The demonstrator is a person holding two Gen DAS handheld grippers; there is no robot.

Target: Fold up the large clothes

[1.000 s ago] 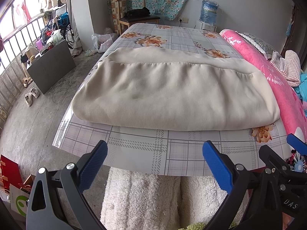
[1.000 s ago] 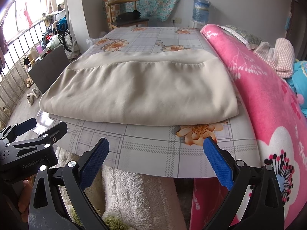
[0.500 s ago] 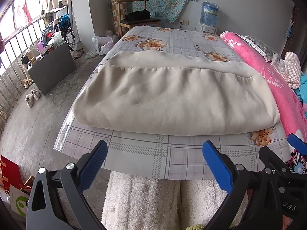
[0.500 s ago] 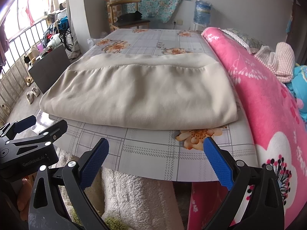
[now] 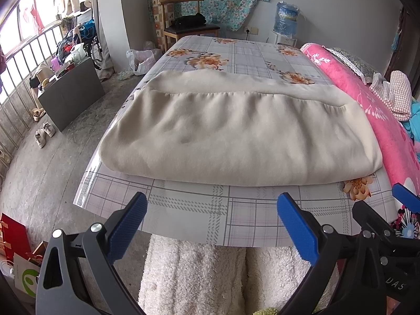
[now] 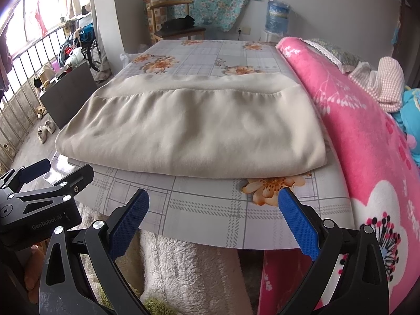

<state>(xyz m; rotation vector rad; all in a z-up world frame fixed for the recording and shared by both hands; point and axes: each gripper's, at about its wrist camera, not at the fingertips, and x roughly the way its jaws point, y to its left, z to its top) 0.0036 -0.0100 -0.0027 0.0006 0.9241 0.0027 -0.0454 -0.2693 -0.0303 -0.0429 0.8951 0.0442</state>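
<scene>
Left gripper (image 5: 212, 225): held low before the near edge of the bench, level, pointing along it; blue ridged fingers (image 5: 128, 225) spread wide, holding nothing. Its black frame also shows at the left of the right wrist view (image 6: 39, 199).
Right gripper (image 6: 214, 223): beside the left one, same low forward pose; blue textured fingers (image 6: 298, 225) spread wide and empty, short of the bench edge.
Bench (image 5: 236, 215): long, flat, covered in a glossy grey-plaid sheet printed with orange flowers; the near edge curls slightly.
Pink fleece blanket (image 6: 367, 141): plush, with white floral print, heaped along the right side of the bench.
Folded cream fabric garment (image 5: 236, 136): a soft, thick, roughly rectangular bundle lying across the near half of the bench, well short of both grippers; rounded fold toward the cameras, a gathered seam and flat band at the far side. What kind of garment it is cannot be told.
White fluffy pile fabric (image 5: 194, 275): shaggy, below the bench edge, possibly the person's clothing.
Wooden chair (image 5: 186, 23): at the far end.
</scene>
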